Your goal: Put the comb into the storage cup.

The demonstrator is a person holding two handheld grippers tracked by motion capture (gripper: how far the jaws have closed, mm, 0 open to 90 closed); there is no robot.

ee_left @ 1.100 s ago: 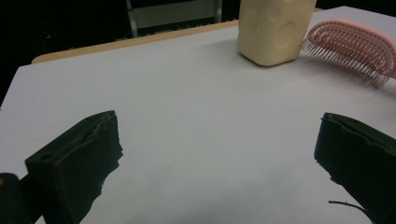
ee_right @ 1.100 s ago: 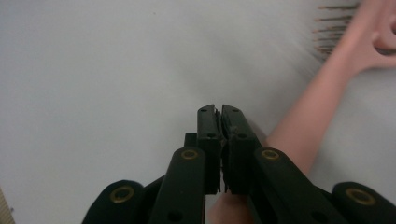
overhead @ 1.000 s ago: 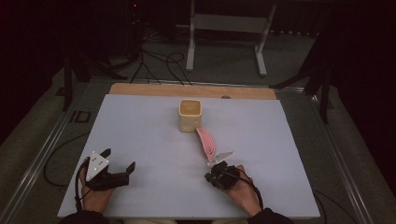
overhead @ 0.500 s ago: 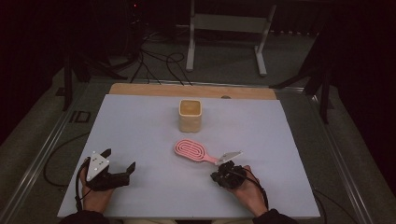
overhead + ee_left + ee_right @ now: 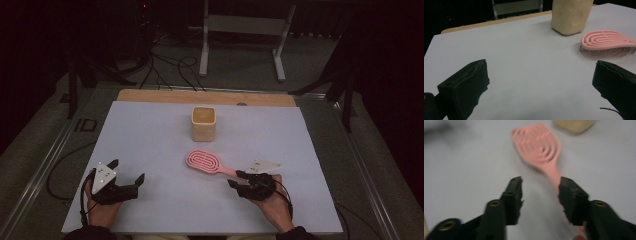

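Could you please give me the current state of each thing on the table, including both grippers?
Hairbrush: lying flat on the table, bristles down, released.
Cup: upright behind the brush, apart from it.
Right gripper: open, jaws just been opening; the handle lies by one jaw, not pinched.
Left gripper: open wide, nothing between the jaws.

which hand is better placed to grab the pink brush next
Right. The right gripper sits at the end of the brush handle, jaws just opened; the left gripper is far off across the table.
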